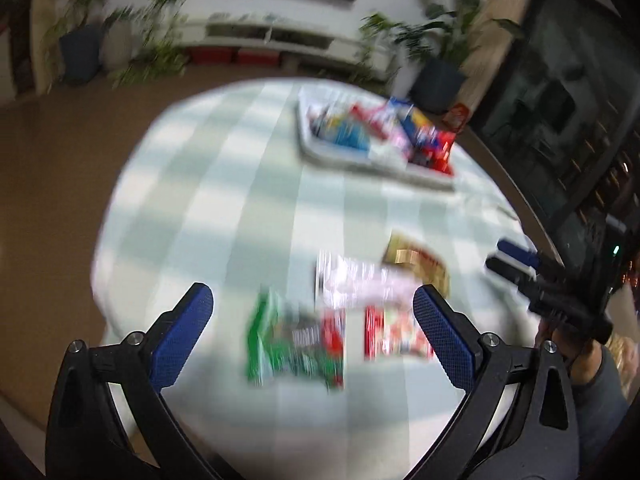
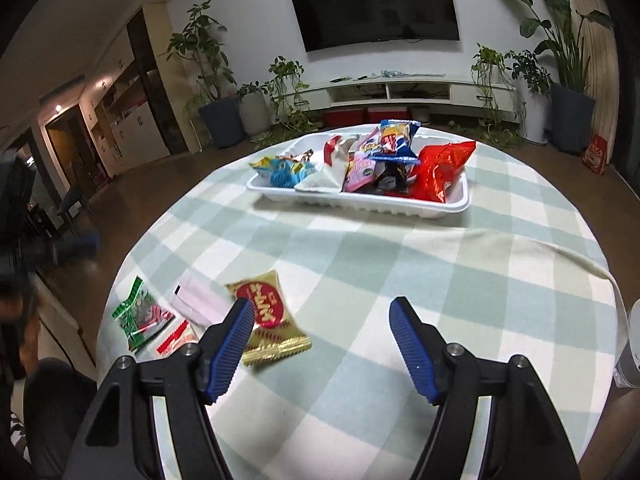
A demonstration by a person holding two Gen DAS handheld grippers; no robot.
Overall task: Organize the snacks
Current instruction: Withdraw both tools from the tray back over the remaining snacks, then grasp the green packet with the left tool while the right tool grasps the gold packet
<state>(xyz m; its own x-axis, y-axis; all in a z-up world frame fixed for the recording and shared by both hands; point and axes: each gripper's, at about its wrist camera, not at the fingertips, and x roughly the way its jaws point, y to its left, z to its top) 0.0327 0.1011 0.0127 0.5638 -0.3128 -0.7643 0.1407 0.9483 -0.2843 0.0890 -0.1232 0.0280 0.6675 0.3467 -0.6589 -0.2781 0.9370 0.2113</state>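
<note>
A round checked worktop [image 2: 400,264] carries a white tray [image 2: 360,200] heaped with snack packets at its far side. 4 loose packets, among them a gold-and-red one [image 2: 268,316], lie near. Both grippers, left [image 1: 312,312] and right [image 2: 322,312], hover with fingers spread, empty.

Round checked-cloth table [image 2: 360,264], white snack tray [image 2: 360,200], four loose packets [image 2: 268,312]

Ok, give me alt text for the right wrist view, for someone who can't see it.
The open, empty right gripper hangs over a round table in a green checked cloth. A gold and red snack packet lies by its left finger, with pink and green packets further left. A white tray heaped with snacks sits at the far side.
</note>
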